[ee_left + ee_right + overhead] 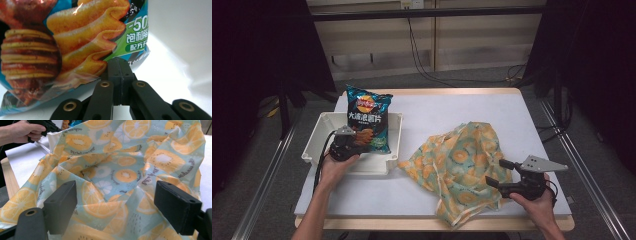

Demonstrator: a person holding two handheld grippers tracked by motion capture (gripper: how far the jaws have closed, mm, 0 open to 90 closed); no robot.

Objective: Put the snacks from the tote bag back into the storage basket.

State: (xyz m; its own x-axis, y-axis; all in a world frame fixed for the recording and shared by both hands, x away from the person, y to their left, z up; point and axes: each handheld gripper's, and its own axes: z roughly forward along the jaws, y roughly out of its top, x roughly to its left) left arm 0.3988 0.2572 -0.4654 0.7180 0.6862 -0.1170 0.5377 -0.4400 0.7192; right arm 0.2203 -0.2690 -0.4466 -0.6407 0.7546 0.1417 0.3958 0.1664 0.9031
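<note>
Fingers of the left gripper (119,75) are clenched together, and the left gripper view puts the lower hem of the chip bag (75,47) right at their tips; whether a fold of foil is actually pinched between them or the tips merely press against it I cannot tell, since the pads meet with no visible gap. That uncertainty is the main risk, in my judgement: a thin, slick seam caught by so little could slide free the moment the bag is lifted or tugged, and the bag would flop back into the white bin (324,131) or tip over its rim. Squeezing puffed foil also risks crushing the chips or popping the bag if the grip shifts onto its body. From the high view the left gripper (346,142) sits inside the bin near its front wall, and the chip bag (368,120) leans from there up over the bin's far wall, towards the far-left corner of the tabletop (432,107). The right gripper (115,205) stands released, its jaws wide apart just short of the orange-print cloth (125,165), which lies crumpled between the bin and the tabletop's right edge, down to the near edge. Closing there could snag a loose fold and drag the cloth towards the near edge, or nudge it against the bin.
</note>
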